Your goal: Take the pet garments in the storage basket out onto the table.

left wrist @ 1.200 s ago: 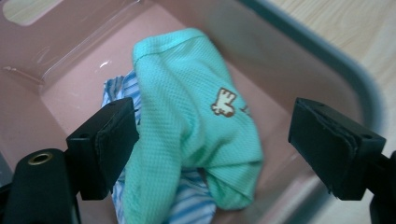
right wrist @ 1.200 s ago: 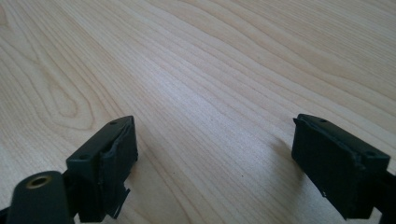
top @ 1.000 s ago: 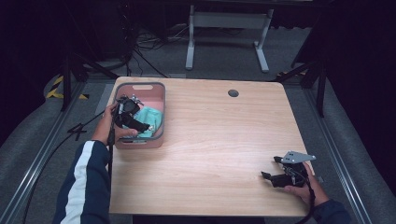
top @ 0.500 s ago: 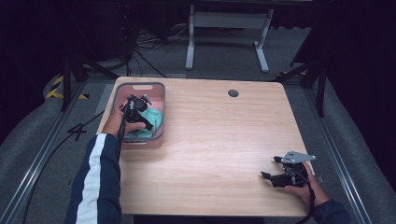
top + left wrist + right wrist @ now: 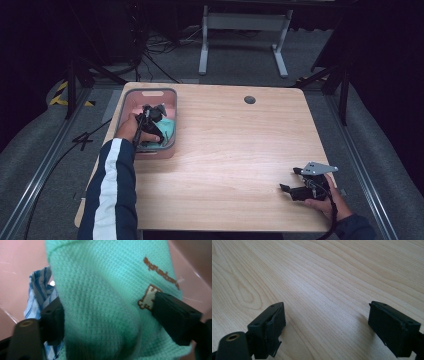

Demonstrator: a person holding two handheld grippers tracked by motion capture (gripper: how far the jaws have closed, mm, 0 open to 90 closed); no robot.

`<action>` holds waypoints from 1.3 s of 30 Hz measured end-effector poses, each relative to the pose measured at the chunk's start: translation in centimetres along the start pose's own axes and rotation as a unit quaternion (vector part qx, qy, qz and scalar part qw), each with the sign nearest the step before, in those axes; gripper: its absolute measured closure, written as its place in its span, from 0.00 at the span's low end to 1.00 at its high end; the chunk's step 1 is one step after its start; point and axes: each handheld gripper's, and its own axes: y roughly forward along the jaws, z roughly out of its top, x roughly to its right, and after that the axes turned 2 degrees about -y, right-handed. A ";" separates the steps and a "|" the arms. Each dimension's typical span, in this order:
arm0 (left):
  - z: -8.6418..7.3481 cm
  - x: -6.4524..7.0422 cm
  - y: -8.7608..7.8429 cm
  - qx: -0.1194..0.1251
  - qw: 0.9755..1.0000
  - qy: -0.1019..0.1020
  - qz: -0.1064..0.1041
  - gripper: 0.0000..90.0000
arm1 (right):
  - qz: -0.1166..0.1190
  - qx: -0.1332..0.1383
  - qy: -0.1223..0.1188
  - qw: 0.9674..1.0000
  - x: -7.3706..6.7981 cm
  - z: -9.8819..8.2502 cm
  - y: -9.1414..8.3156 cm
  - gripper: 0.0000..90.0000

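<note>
Reaching into the pink bin [image 5: 171, 119] at the far left of the desk [image 5: 235, 150], your left tool [image 5: 151, 114] sits low among the cloths inside it. In the left gripper view its two black jaws stand wide apart on either side of a mint-green waffle-weave cloth [image 5: 105, 305], which bulges up between them; the jaws are not pinched together on it, though whether their faces touch the fabric is hard to tell. A small brown embroidered patch and lettering show on the cloth near the right jaw. A blue-and-white striped cloth [image 5: 40, 293] lies just beside the green one, behind the left jaw, against the bin's pink wall.

Your right tool [image 5: 300, 182] rests in your right hand [image 5: 325, 200] near the desk's near right corner, well apart from the bin. Its jaws are spread wide over bare wood, with nothing between them.
</note>
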 end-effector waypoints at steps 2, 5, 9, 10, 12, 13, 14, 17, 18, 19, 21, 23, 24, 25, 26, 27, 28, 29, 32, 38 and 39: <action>0.1 0.0 -0.1 -0.006 1.000 0.002 -0.009 0.32 | 0.000 0.000 0.000 1.000 0.0 0.0 0.0 0.16; 0.2 0.2 -0.2 -0.014 1.000 0.008 -0.018 0.43 | 0.000 0.000 0.000 1.000 0.0 0.0 0.0 0.16; 0.1 0.3 -0.5 -0.011 1.000 0.022 -0.013 0.62 | 0.000 0.000 0.000 1.000 0.0 0.0 0.0 0.16; 0.0 0.3 -0.5 -0.008 1.000 0.018 -0.015 0.65 | 0.000 0.000 0.000 1.000 0.0 0.0 0.0 0.16; -0.1 0.3 -0.5 -0.005 1.000 0.022 -0.008 0.70 | 0.000 0.000 0.000 1.000 0.0 0.0 0.0 0.17; -0.1 0.3 -0.6 -0.003 1.000 0.021 -0.005 0.72 | 0.000 0.000 0.000 1.000 0.0 0.0 0.0 0.16; -0.2 0.4 -0.7 -0.004 1.000 0.027 0.004 0.74 | 0.000 0.000 0.000 1.000 0.0 0.0 0.0 0.16; -0.1 0.6 -0.8 -0.006 0.999 0.029 0.013 0.80 | 0.000 0.000 0.000 1.000 0.0 0.0 0.0 0.16; -0.1 0.8 -0.9 0.000 0.999 0.033 0.022 0.81 | 0.000 0.000 0.000 1.000 0.0 0.0 0.0 0.17; -0.2 0.9 -0.9 0.004 0.999 0.036 0.028 0.82 | 0.000 0.000 0.000 1.000 0.0 0.0 0.0 0.16; -0.3 1.1 -1.0 0.019 0.999 0.034 0.037 0.82 | 0.000 0.000 0.000 1.000 0.0 0.0 0.0 0.16; -0.6 0.9 -1.5 0.044 0.998 0.026 0.033 0.83 | -0.001 0.000 0.000 1.000 0.0 0.0 0.0 0.17; -0.7 0.9 -1.9 0.051 0.998 0.022 0.034 0.83 | -0.001 0.000 0.000 1.000 0.0 0.0 0.0 0.16; -0.8 0.9 -2.1 0.058 0.997 0.020 0.038 0.84 | -0.001 0.000 0.000 1.000 0.0 0.0 0.0 0.16; -1.0 0.8 -2.5 0.068 0.997 0.022 0.044 0.84 | -0.001 0.000 0.000 1.000 0.0 0.0 0.0 0.16; -1.1 0.8 -2.9 0.077 0.996 0.018 0.043 0.84 | -0.001 0.000 0.000 1.000 0.0 0.0 0.0 0.16; -1.2 0.7 -3.3 0.086 0.995 0.019 0.040 0.84 | -0.001 0.000 0.000 1.000 0.0 0.0 0.0 0.16; -1.4 0.8 -3.6 0.097 0.994 0.018 0.044 0.84 | -0.001 0.000 0.000 1.000 0.0 0.0 0.0 0.16; -1.8 0.8 -4.9 0.118 0.991 0.017 0.054 0.85 | -0.001 0.000 0.000 1.000 0.0 0.0 0.0 0.17; -2.9 0.9 -7.9 0.179 0.982 0.006 0.060 0.85 | -0.001 0.000 0.000 1.000 0.0 0.0 0.0 0.16; -3.1 0.9 -8.4 0.190 0.980 0.006 0.063 0.85 | -0.001 0.000 0.000 1.000 0.0 0.0 0.0 0.17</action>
